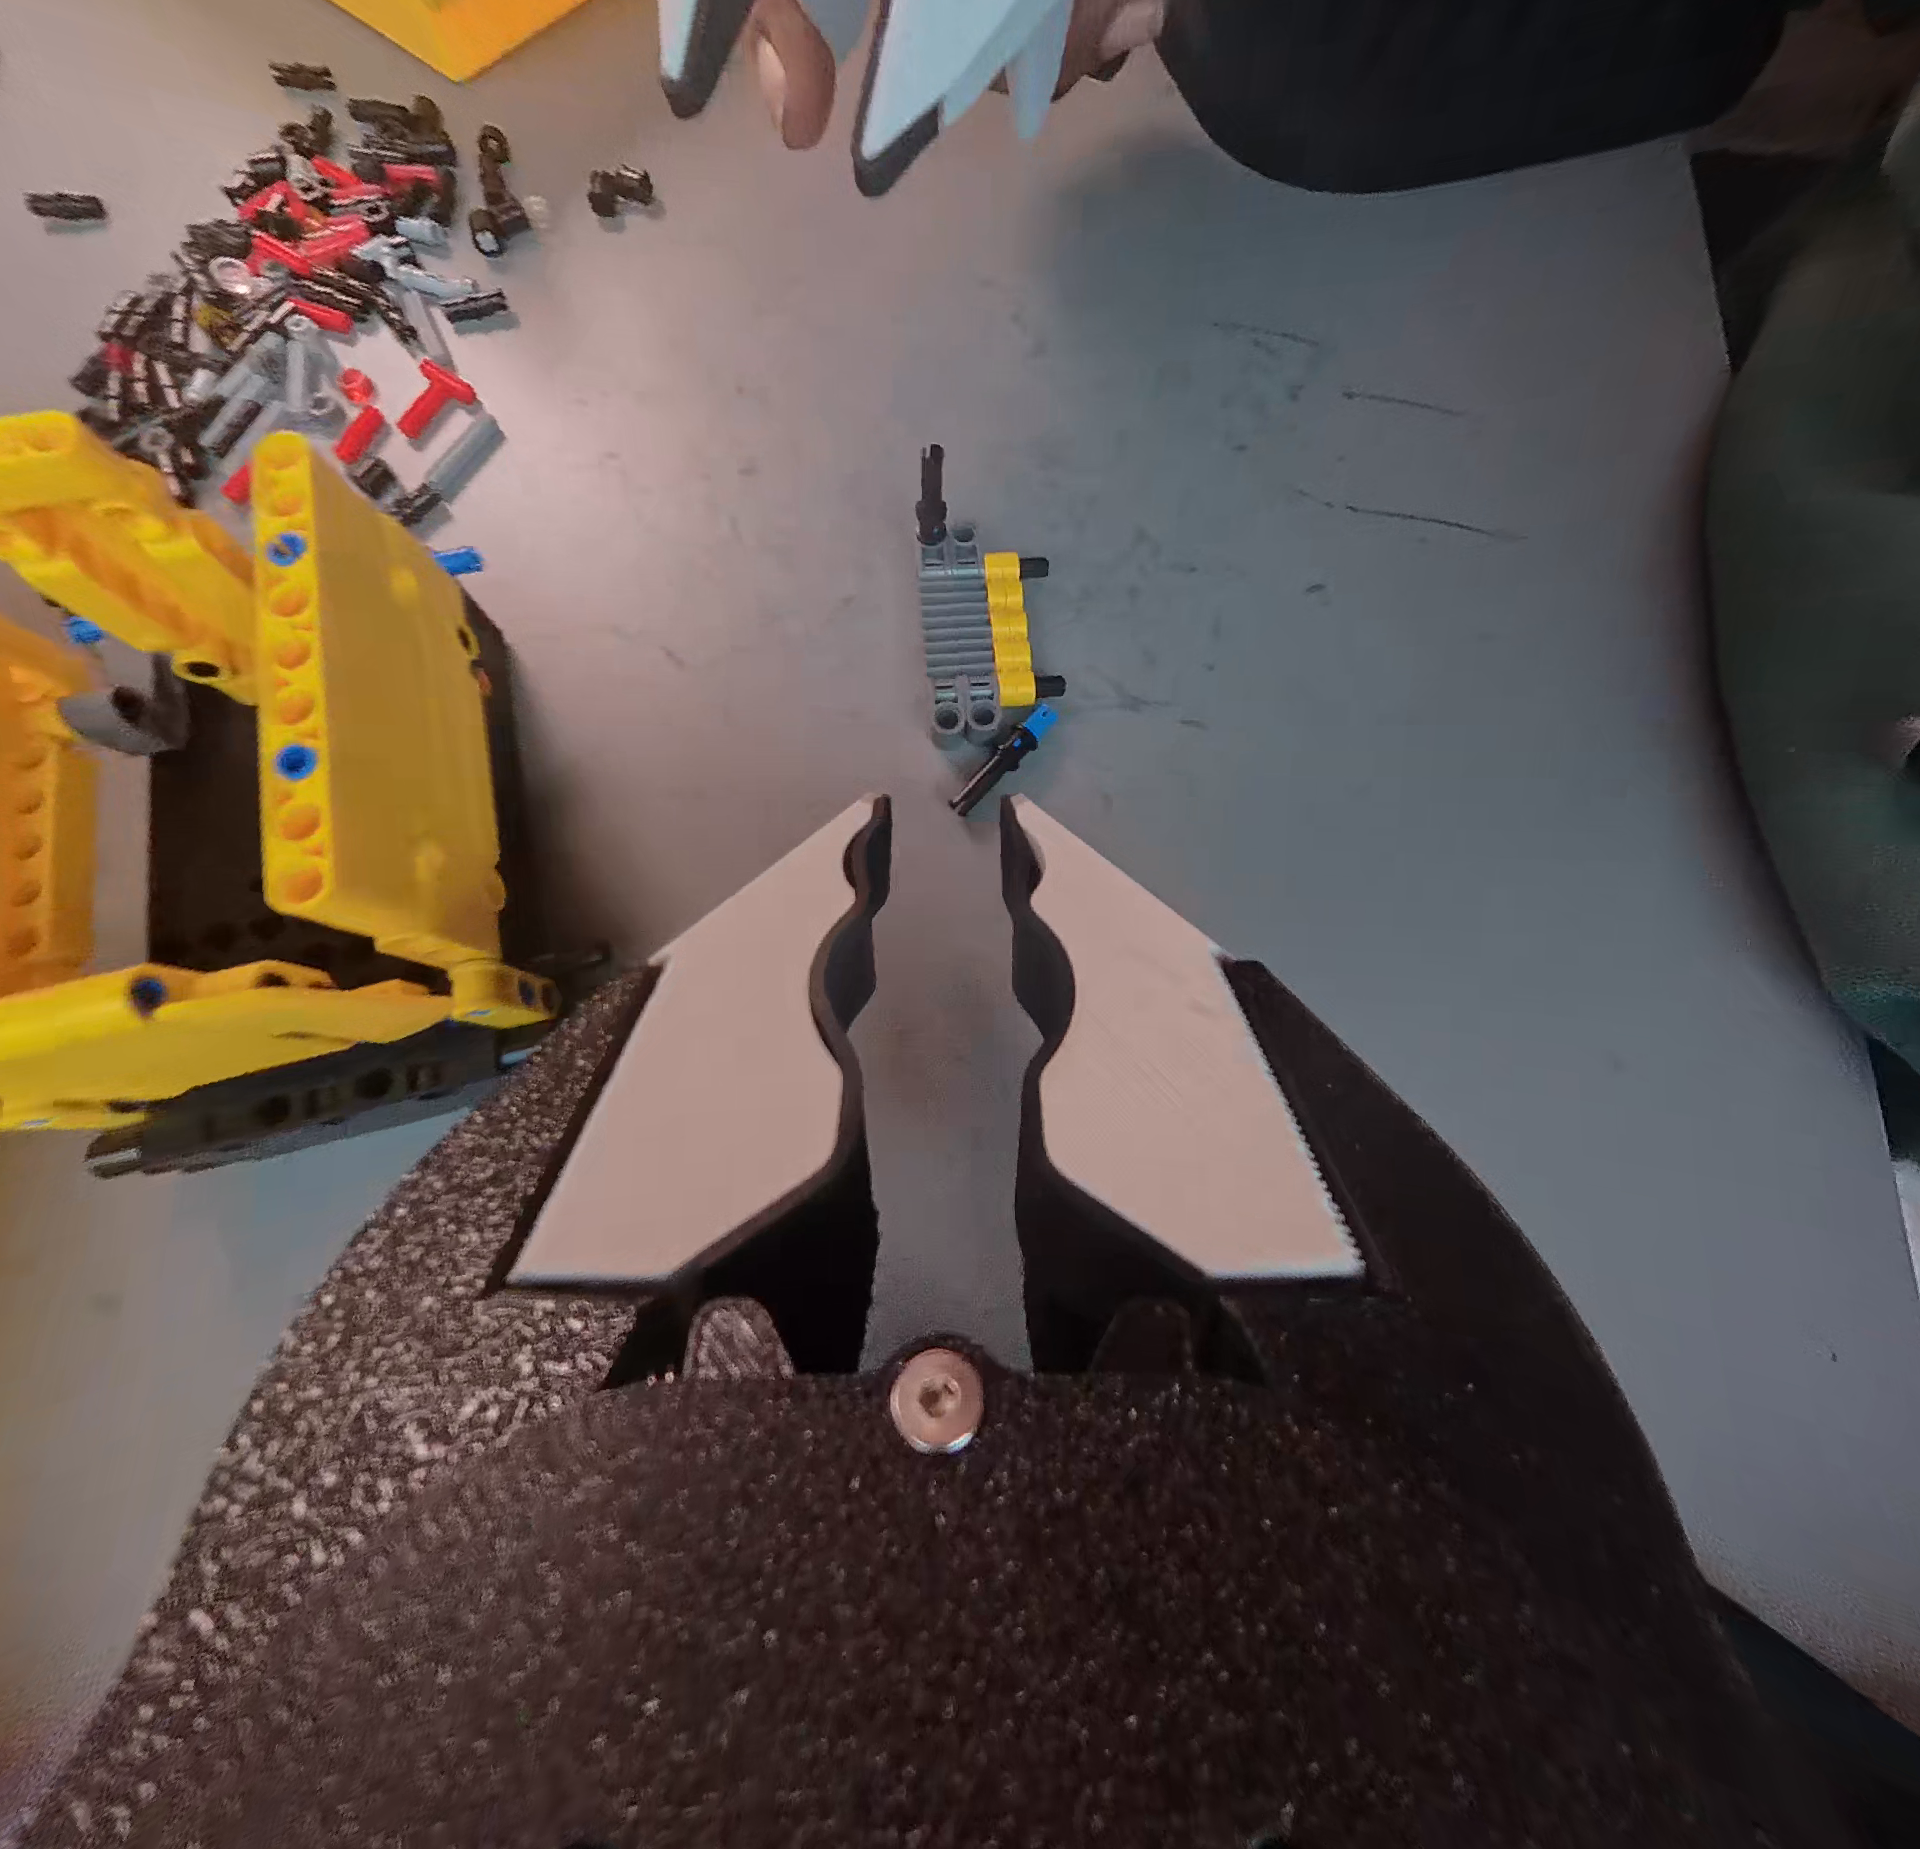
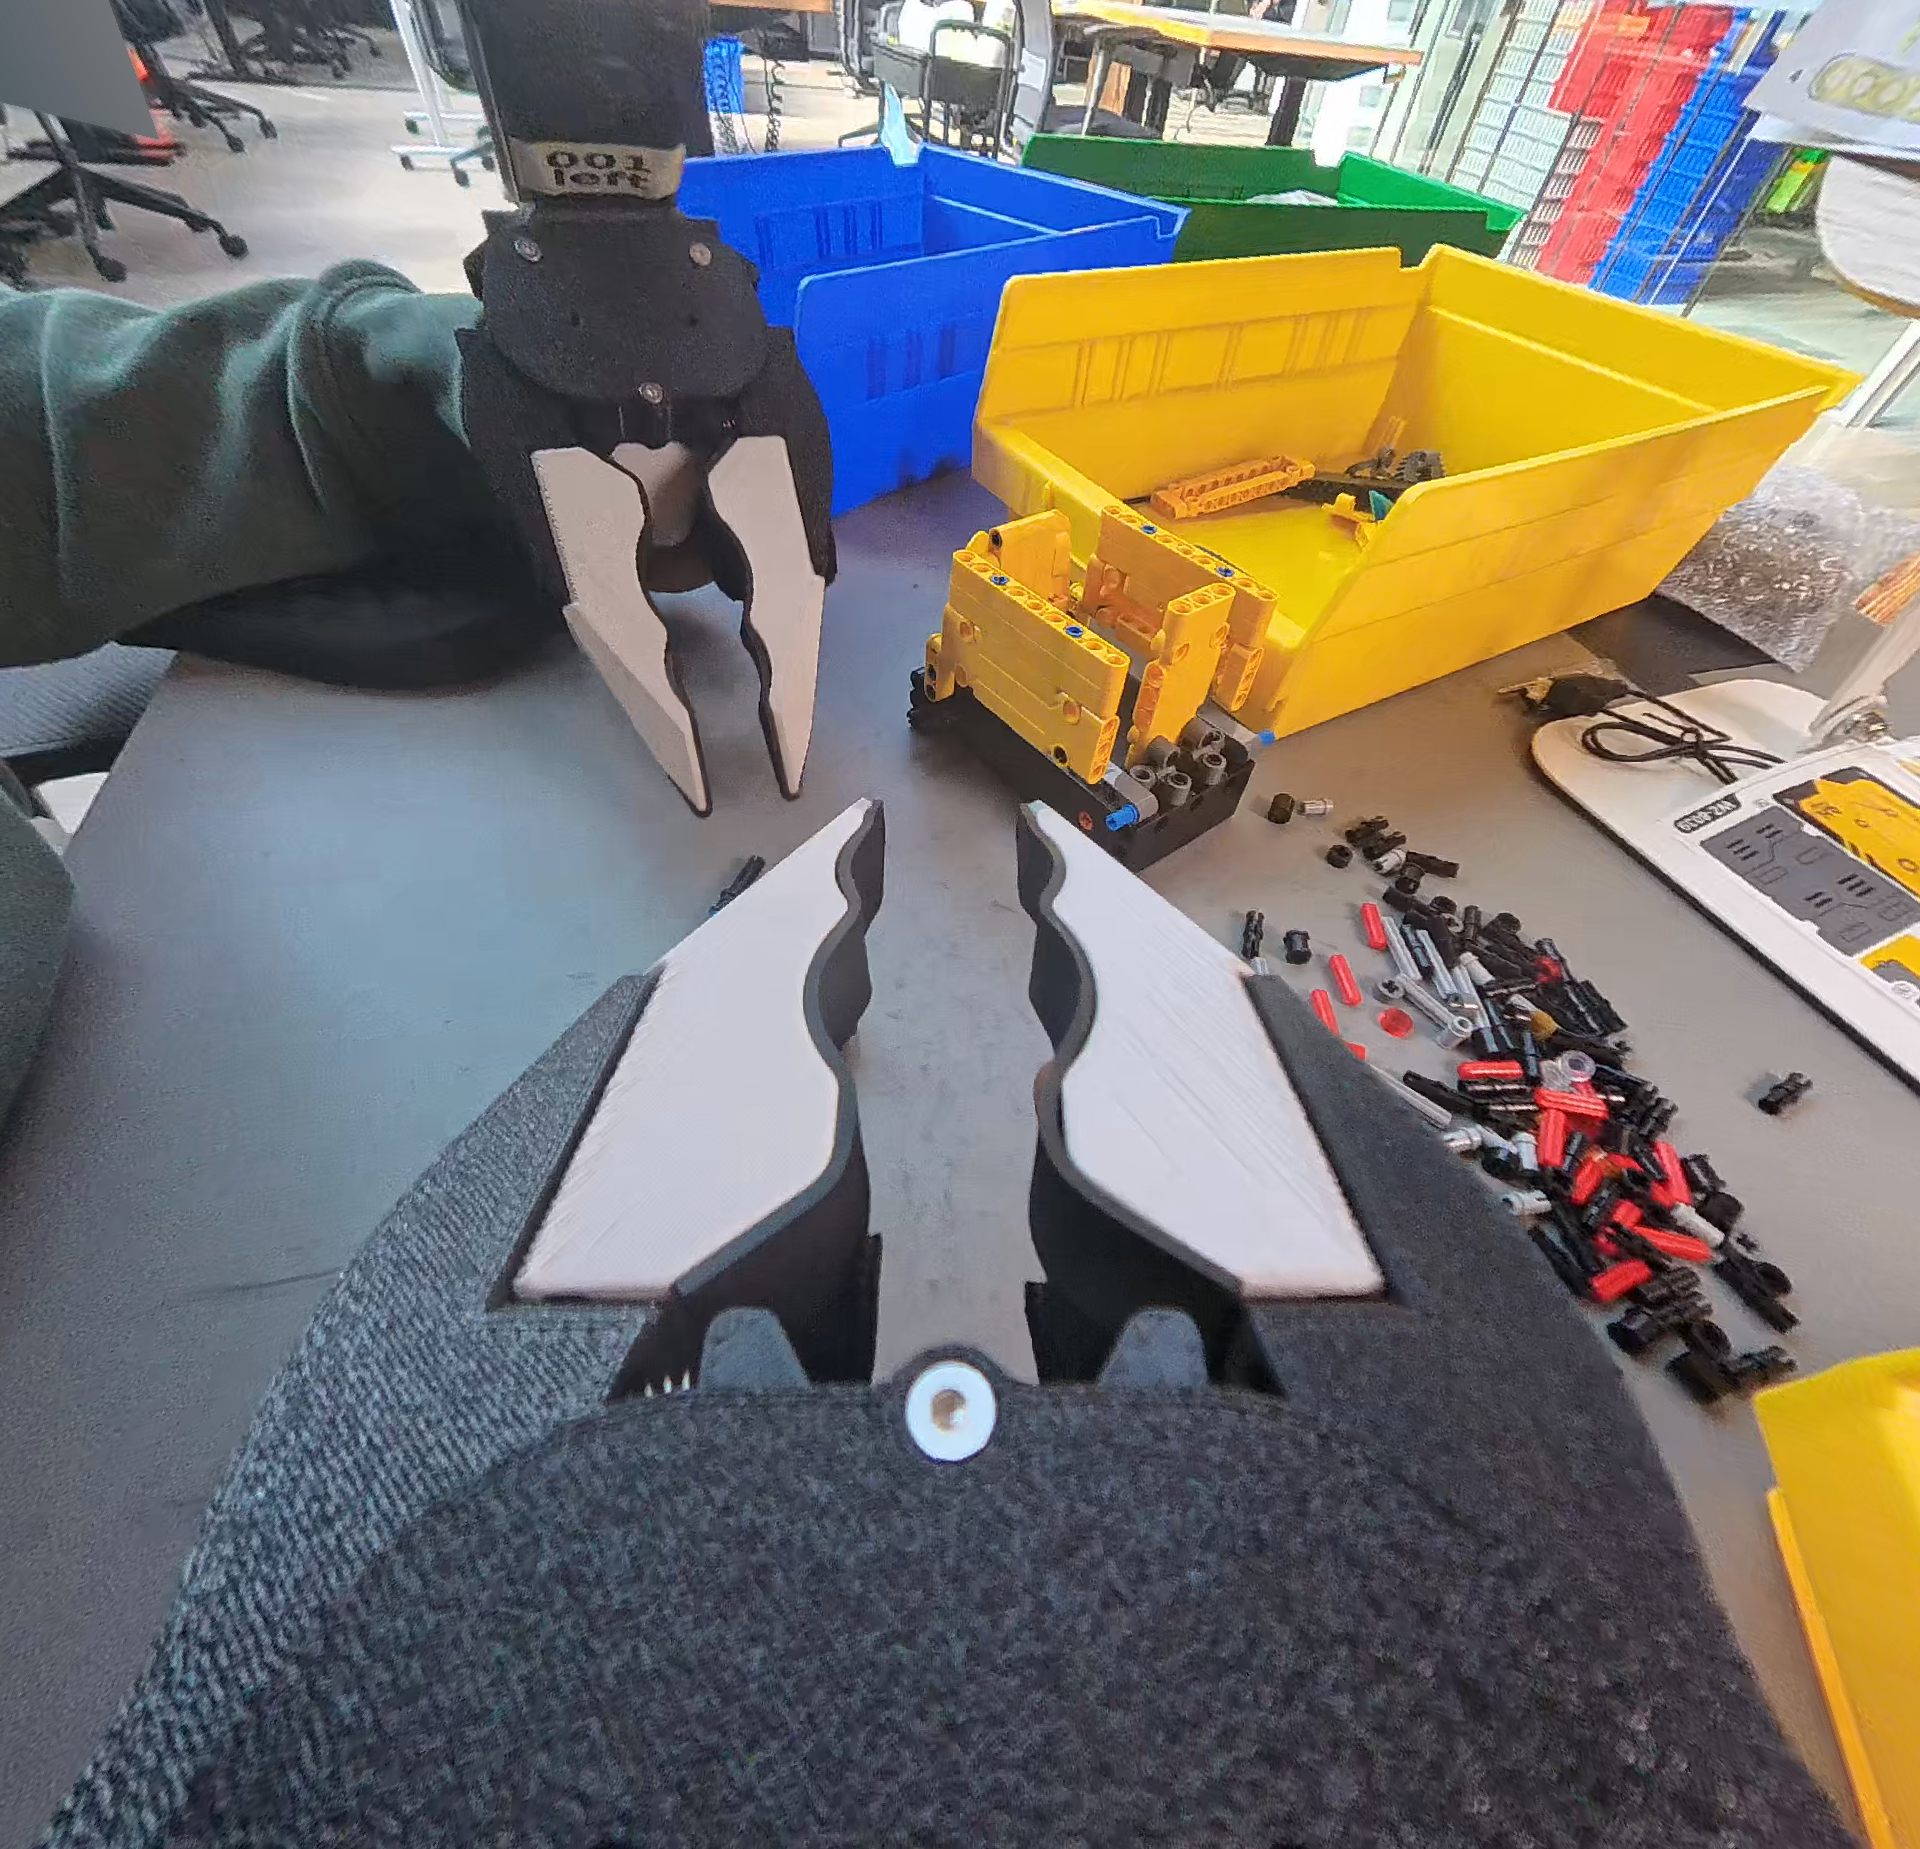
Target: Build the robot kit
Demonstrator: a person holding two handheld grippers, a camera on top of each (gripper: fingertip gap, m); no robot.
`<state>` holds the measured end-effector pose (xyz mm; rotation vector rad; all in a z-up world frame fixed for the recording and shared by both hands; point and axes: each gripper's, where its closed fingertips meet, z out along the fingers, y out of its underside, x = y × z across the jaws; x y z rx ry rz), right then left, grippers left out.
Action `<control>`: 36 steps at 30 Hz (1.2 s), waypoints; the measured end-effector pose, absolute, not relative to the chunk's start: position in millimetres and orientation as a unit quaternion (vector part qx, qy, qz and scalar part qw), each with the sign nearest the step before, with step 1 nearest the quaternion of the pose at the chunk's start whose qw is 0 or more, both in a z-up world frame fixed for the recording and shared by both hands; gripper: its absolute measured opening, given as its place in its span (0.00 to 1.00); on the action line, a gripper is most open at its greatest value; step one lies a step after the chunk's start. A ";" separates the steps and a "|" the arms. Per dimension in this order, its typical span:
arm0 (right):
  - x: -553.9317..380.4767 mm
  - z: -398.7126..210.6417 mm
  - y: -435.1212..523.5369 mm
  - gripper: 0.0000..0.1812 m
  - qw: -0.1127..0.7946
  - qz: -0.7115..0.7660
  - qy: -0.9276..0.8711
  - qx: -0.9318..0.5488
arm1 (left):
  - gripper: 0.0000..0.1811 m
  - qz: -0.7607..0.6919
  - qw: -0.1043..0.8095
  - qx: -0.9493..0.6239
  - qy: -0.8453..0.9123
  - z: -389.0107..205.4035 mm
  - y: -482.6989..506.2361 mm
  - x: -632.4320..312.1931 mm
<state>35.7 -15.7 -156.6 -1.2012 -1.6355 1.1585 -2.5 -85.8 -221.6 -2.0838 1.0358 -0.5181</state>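
In the left wrist view my left gripper [image 1: 945, 807] is open and empty, low over the grey table. Just past its tips lies a loose black pin with a blue end [image 1: 1003, 760]. Beyond the pin lies a small grey-and-yellow brick assembly [image 1: 977, 636] with black pins sticking out. My right gripper [image 1: 779, 137] faces it from the far side. In the right wrist view my right gripper [image 2: 951, 812] is open and empty. The left gripper [image 2: 746, 793] points down, open, just beyond it. A black pin [image 2: 740, 880] shows beside my left finger, which hides the small assembly.
A larger yellow-and-black brick model [image 2: 1091, 677] [image 1: 343, 760] stands beside a yellow bin [image 2: 1455, 428]. Blue [image 2: 914, 272] and green [image 2: 1299, 199] bins stand behind. A pile of small black, red and grey parts [image 2: 1558, 1124] [image 1: 291, 272] and a booklet [image 2: 1818, 864] lie on the table. A green sleeve [image 2: 208, 449] reaches in. There is about 11 cm between the tips of the two grippers.
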 end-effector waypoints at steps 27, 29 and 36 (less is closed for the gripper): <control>33.4 -185.6 -83.9 0.09 0.361 0.318 -0.797 -0.364 | 0.02 -0.297 0.387 -0.789 0.373 -195.1 -88.7 27.4; 30.8 -186.8 -81.3 0.04 0.380 0.301 -0.798 -0.358 | 0.02 -0.311 0.392 -0.787 0.361 -190.3 -87.9 27.2; 25.1 -156.8 -73.2 0.04 0.430 0.371 -0.733 -0.373 | 0.02 -0.382 0.466 -0.740 0.298 -150.4 -79.7 23.3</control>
